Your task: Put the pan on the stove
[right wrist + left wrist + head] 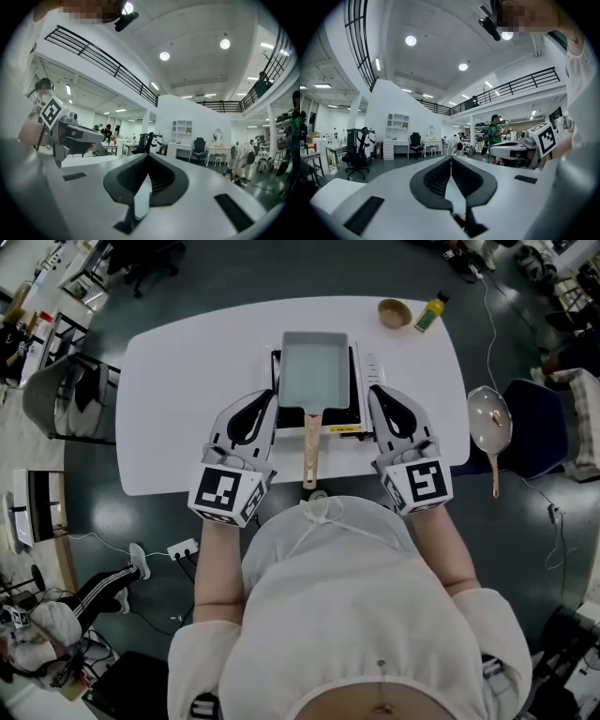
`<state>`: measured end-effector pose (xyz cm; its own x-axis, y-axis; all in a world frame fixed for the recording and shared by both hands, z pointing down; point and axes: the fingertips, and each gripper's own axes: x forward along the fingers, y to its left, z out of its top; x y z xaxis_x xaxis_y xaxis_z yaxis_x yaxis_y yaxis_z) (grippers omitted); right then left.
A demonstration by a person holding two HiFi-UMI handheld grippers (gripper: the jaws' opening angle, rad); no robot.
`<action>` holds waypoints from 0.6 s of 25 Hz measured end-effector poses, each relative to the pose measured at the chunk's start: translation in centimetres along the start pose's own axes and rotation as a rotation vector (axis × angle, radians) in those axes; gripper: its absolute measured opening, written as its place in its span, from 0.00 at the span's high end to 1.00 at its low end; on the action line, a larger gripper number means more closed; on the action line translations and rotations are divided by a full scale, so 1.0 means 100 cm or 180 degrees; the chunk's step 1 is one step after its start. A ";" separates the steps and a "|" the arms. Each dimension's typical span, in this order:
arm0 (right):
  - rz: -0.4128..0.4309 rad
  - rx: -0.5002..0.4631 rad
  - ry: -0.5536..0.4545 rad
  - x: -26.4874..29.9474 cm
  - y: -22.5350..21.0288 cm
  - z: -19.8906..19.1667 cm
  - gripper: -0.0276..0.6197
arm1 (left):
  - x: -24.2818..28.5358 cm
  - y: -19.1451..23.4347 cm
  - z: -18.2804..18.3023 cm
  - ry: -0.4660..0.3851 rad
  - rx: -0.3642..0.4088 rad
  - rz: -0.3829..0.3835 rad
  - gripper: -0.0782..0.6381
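A rectangular grey pan (314, 371) with a wooden handle (310, 451) sits on the portable stove (362, 381) at the middle of the white table (187, 381). The handle points toward the person. My left gripper (272, 393) hovers just left of the stove, jaws shut with nothing between them; in the left gripper view (451, 157) it points level into the room. My right gripper (373, 390) hovers just right of the stove, also shut and empty, and it points level in the right gripper view (147, 155). Neither gripper touches the pan.
A wooden bowl (394, 312) and a yellow bottle (430, 312) stand at the table's far right. A round pan (489, 423) rests on a dark chair right of the table. A grey chair (66, 399) stands to the left. Cables lie on the floor.
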<state>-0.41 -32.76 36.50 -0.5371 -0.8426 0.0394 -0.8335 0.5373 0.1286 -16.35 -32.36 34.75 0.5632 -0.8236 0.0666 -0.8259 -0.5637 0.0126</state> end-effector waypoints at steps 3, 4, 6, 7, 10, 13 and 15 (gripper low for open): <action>-0.0047 0.0024 0.0019 0.000 -0.004 -0.005 0.96 | 0.002 0.003 0.000 -0.0020 -0.0024 0.0011 0.86; -0.0050 0.0013 0.0023 0.001 -0.004 -0.005 0.96 | 0.001 0.003 0.000 -0.0031 -0.0027 0.0014 0.86; -0.0061 0.0005 0.0021 0.001 -0.005 -0.005 0.96 | 0.001 0.004 0.001 -0.0039 -0.0025 0.0020 0.86; -0.0074 0.0023 0.0010 0.001 -0.005 -0.004 0.96 | 0.000 0.004 0.001 -0.0039 -0.0024 0.0021 0.86; -0.0100 0.0064 -0.0004 0.001 -0.006 -0.004 0.95 | -0.001 0.004 0.001 -0.0029 -0.0024 0.0013 0.86; -0.0056 -0.0022 0.0005 0.003 -0.004 -0.003 0.96 | -0.001 0.004 -0.002 -0.0011 -0.0029 0.0016 0.86; -0.0036 -0.0044 -0.0009 0.005 -0.002 -0.002 0.95 | -0.002 0.004 -0.004 0.0002 -0.0014 0.0029 0.86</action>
<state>-0.43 -33.27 36.70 -0.5280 -0.8485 0.0351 -0.8377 0.5272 0.1428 -16.75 -32.42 35.12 0.5556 -0.8287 0.0672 -0.8311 -0.5559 0.0165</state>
